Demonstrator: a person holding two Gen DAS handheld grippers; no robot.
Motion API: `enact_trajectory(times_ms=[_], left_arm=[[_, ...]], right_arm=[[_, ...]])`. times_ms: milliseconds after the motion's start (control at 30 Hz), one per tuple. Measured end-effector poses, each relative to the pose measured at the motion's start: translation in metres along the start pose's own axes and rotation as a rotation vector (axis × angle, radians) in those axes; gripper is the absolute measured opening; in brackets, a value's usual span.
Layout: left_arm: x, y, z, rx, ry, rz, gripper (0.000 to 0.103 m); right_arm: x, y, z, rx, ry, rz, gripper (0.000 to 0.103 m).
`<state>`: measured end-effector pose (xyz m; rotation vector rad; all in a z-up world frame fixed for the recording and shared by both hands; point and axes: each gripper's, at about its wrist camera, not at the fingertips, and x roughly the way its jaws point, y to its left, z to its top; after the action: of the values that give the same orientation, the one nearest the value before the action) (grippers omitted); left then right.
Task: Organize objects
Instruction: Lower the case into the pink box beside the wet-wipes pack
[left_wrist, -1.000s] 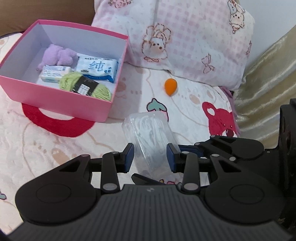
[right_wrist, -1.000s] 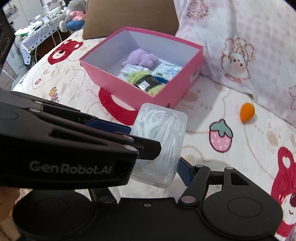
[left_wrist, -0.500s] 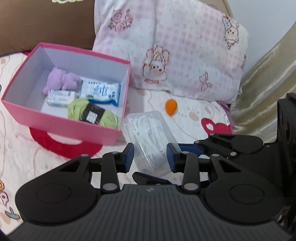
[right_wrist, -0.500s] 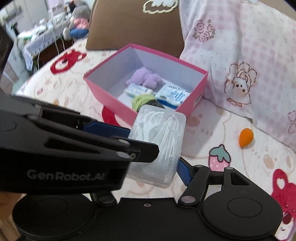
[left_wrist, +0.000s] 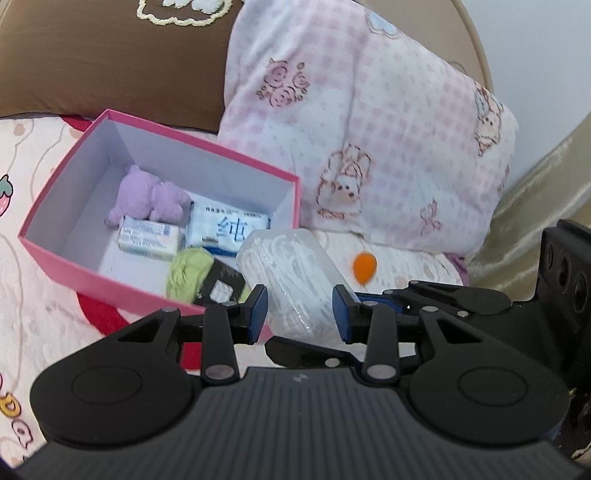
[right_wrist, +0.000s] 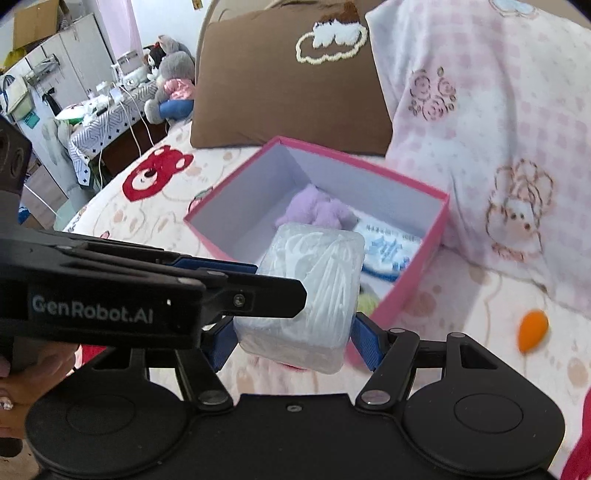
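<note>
A clear plastic box of white floss picks (left_wrist: 295, 280) is held up in the air by both grippers. My left gripper (left_wrist: 299, 314) is shut on its sides, and my right gripper (right_wrist: 295, 343) is shut on it too (right_wrist: 310, 295). Just beyond stands an open pink box (left_wrist: 51, 254), also in the right wrist view (right_wrist: 406, 291). Inside it lie a purple plush toy (left_wrist: 147, 199), a small white packet (left_wrist: 147, 236), a blue-and-white tissue pack (left_wrist: 225, 229) and green yarn (left_wrist: 188, 273). An orange egg-shaped sponge (left_wrist: 364, 266) lies on the bed to the right.
A pink checked pillow (left_wrist: 369, 129) and a brown pillow (left_wrist: 110, 55) lean behind the box. A gold cushion (left_wrist: 535, 203) is at the right. The bedspread (left_wrist: 37, 332) carries bear and strawberry prints. A table with clutter (right_wrist: 107, 110) stands off the bed at far left.
Both grippers have lifted the floss pick box higher and carried it toward the pink box, which now sits right behind it. The grips have not changed.
</note>
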<state>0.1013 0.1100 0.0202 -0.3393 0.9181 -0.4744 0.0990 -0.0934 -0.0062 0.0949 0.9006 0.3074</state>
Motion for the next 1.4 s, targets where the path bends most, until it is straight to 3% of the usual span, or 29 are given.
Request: enact_trajectory(times_ms=[133,400,533,767,1133,1233,1400], left_arm=[[0.017,0.020,0.012,-0.042,-0.005,-0.016,0.035],[0.065,0.050,0.037,-0.091,0.022,0.024,0.035],[0.092,0.067,0.055,-0.137,0.041,0.049,0.035],[0.131,0.100,0.065,-0.266,0.107,0.076,0.035],[0.158,0.120,0.068,-0.383,0.174,0.049,0.037],[0.159,0.118,0.067,-0.376,0.175,0.036,0.037],[0.162,0.118,0.066,-0.366,0.153,0.068,0.039]], right_arm=[[0.020,-0.010,0.013,-0.013,-0.042,0.000,0.069],[0.076,-0.027,0.029,-0.026,-0.040,-0.023,0.067],[0.105,-0.039,0.047,-0.012,0.002,-0.028,0.067],[0.158,-0.044,0.072,-0.308,0.159,-0.006,0.065],[0.186,-0.041,0.085,-0.523,0.311,0.002,0.065],[0.185,-0.040,0.084,-0.579,0.335,-0.018,0.064],[0.185,-0.037,0.078,-0.677,0.339,-0.154,0.065]])
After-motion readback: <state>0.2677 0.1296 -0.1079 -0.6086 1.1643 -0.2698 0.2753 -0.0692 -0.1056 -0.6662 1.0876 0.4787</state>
